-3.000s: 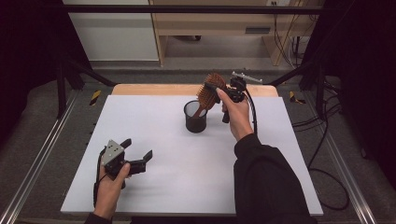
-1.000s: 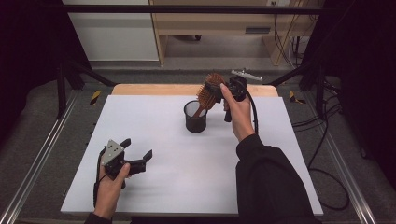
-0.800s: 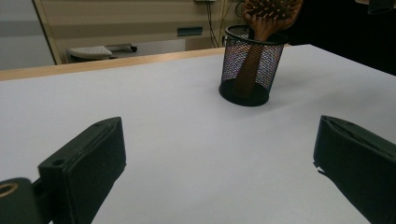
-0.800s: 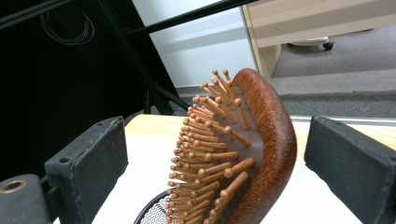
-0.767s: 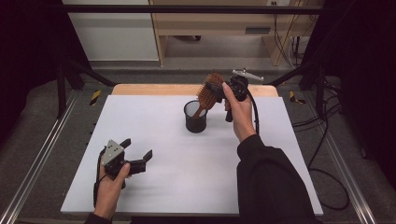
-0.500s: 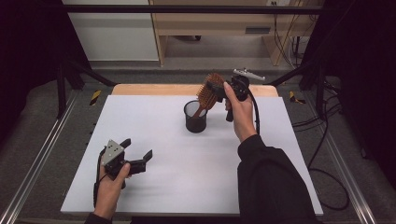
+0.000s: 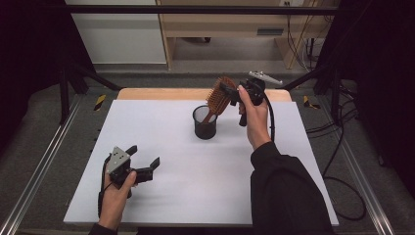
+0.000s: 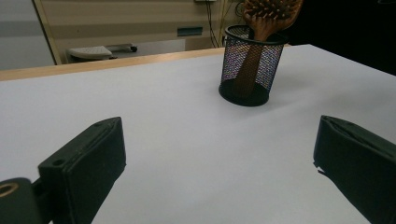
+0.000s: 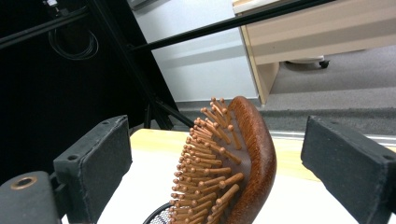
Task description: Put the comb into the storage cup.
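A brown wooden hairbrush (image 7: 219, 96) stands handle-down in a black mesh cup (image 7: 205, 123) at the middle back of the white table (image 7: 205, 186), its bristled head leaning out over the rim. My right gripper (image 7: 228, 94) is held up at the brush head, open. In the right gripper view the brush head (image 9: 243, 158) sits between the two spread jaws of that gripper (image 9: 217, 154), clear of both. My left gripper (image 7: 143, 155) rests open near the front left of the table, empty. From the left gripper (image 8: 215, 154) the cup (image 8: 246, 65) and brush (image 8: 271, 11) stand farther off.
A wooden strip (image 7: 166, 93) runs along the table's far edge. Metal rails (image 7: 44, 161) flank both sides, and cables (image 7: 342, 161) lie on the floor at the right. Bare white tabletop stretches between my two hands.
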Motion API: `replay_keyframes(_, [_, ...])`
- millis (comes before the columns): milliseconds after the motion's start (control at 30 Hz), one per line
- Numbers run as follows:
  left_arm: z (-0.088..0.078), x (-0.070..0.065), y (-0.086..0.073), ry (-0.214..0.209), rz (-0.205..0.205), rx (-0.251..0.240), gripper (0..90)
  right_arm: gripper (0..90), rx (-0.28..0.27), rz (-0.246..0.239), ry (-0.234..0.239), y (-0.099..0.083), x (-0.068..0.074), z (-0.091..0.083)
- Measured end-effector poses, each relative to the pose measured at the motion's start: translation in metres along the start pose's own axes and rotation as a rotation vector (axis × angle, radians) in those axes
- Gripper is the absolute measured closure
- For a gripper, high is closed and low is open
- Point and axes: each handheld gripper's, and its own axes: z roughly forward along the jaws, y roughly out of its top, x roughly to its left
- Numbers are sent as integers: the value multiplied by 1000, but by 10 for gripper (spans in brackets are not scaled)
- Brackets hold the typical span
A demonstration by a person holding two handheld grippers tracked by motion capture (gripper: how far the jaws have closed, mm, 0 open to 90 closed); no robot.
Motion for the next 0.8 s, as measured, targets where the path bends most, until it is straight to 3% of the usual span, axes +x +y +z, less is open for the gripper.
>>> replay_keyframes(800, [0,0,0,-1,-6,-4,25,93,-56,-36,-30,6,0,-12])
